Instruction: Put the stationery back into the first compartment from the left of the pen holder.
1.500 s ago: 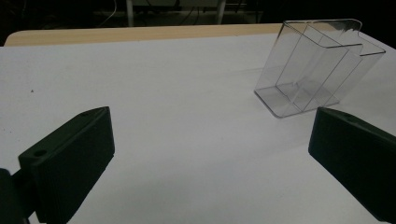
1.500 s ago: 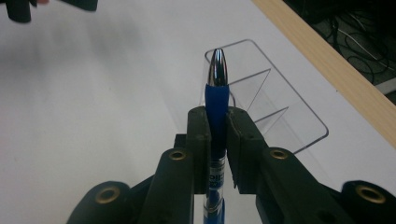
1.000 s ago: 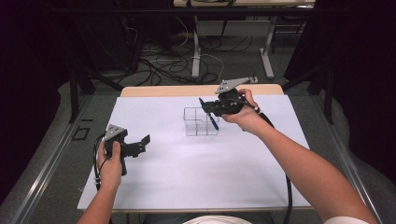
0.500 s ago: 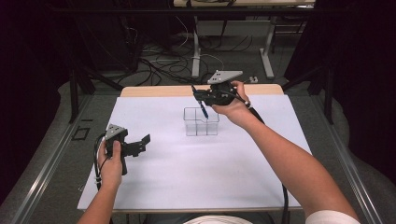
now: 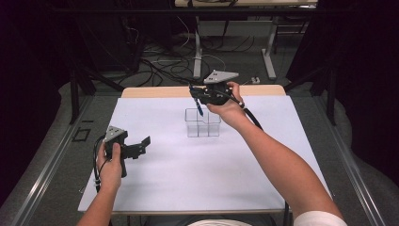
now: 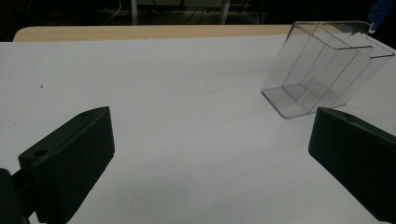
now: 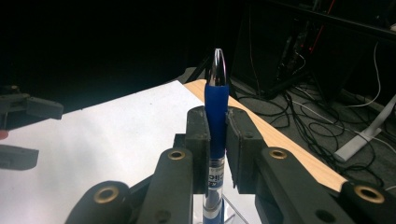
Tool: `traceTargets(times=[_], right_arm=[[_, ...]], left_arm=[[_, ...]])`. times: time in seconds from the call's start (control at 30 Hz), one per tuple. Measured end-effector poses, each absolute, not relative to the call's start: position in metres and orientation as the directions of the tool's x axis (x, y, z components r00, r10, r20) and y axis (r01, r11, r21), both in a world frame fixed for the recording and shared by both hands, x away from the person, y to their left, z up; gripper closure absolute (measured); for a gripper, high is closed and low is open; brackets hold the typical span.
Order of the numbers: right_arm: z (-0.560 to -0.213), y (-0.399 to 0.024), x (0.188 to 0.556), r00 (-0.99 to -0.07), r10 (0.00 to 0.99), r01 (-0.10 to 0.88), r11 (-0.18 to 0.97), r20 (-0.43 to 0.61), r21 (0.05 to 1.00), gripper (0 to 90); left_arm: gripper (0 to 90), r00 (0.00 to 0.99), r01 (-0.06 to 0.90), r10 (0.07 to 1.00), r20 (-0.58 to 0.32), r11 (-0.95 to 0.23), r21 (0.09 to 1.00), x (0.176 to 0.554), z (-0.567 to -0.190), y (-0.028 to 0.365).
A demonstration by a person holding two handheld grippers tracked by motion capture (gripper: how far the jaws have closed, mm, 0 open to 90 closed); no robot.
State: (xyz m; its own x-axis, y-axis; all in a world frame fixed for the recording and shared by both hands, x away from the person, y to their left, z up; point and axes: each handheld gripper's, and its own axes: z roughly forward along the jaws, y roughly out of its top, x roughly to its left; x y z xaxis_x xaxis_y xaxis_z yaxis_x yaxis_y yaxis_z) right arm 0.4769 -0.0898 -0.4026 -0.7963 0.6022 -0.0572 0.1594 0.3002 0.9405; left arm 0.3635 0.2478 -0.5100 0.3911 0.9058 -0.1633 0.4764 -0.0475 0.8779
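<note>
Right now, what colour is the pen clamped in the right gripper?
Blue, with a shiny silver tip; the pen shows best in the right gripper view.

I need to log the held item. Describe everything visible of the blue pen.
The blue pen has a rubbery-looking blue grip, a shiny silver cone tip and a clear lower barrel with print. It is clamped at the grip between the right tongs, whose pads press both its sides. In the high view it hangs tilted, one end down, just over the clear plastic organizer, not yet inside it.
</note>
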Motion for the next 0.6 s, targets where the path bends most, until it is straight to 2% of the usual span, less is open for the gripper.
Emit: traceTargets(times=[0.37, 0.6], right_arm=[[-0.412, -0.076, 0.48, -0.783, 0.622, 0.185, 0.263, -0.02, 0.947, 80.1], [-0.423, -0.069, 0.485, -0.785, 0.619, 0.212, 0.289, -0.014, 0.934, 80.1]], left_arm=[[0.1, 0.391, 0.477, 0.905, -0.171, -0.04, 0.878, 0.363, -0.509, 0.248], [0.1, 0.391, 0.477, 0.904, -0.173, -0.039, 0.878, 0.363, -0.51, 0.248]])
